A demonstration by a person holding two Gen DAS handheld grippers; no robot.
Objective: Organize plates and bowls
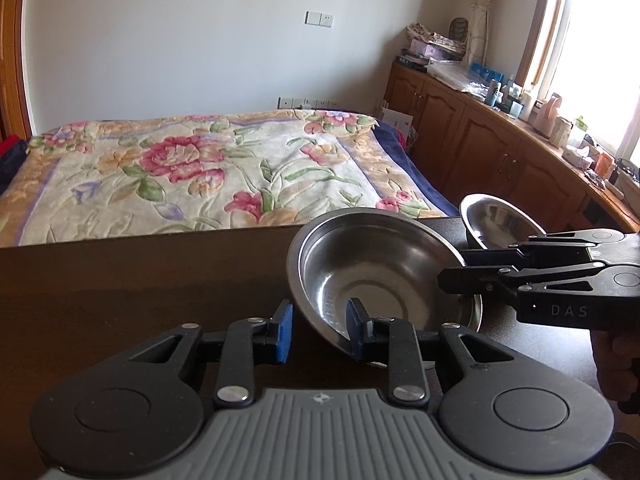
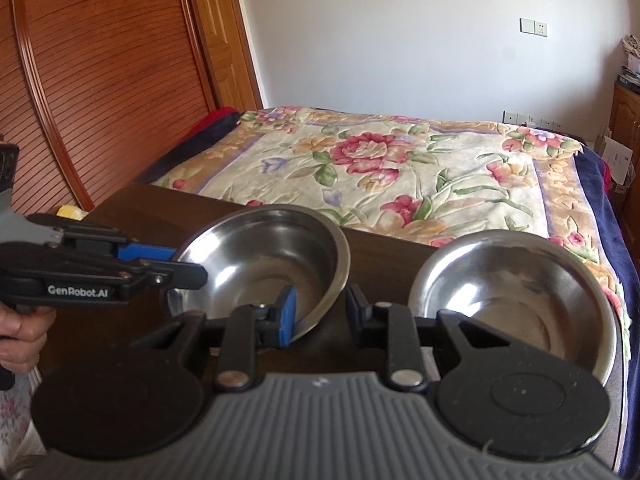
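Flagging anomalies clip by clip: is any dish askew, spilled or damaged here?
One thing: the nearer steel bowl sits tilted, its left rim raised off the dark table, apparently on a plate beneath. Both grippers' jaws are open around its rim. The other bowl sits level. No spill or damage shows.

A tilted, shiny stainless-steel bowl (image 1: 380, 268) sits on a dark brown wooden table (image 1: 120, 300), its near rim between the parted blue-padded fingers of the left gripper (image 1: 320, 330). The black right gripper (image 1: 452, 276) reaches in at its far rim, jaw state unclear. A second steel bowl (image 1: 496, 220) lies behind, before a floral-blanketed bed (image 1: 192, 172).
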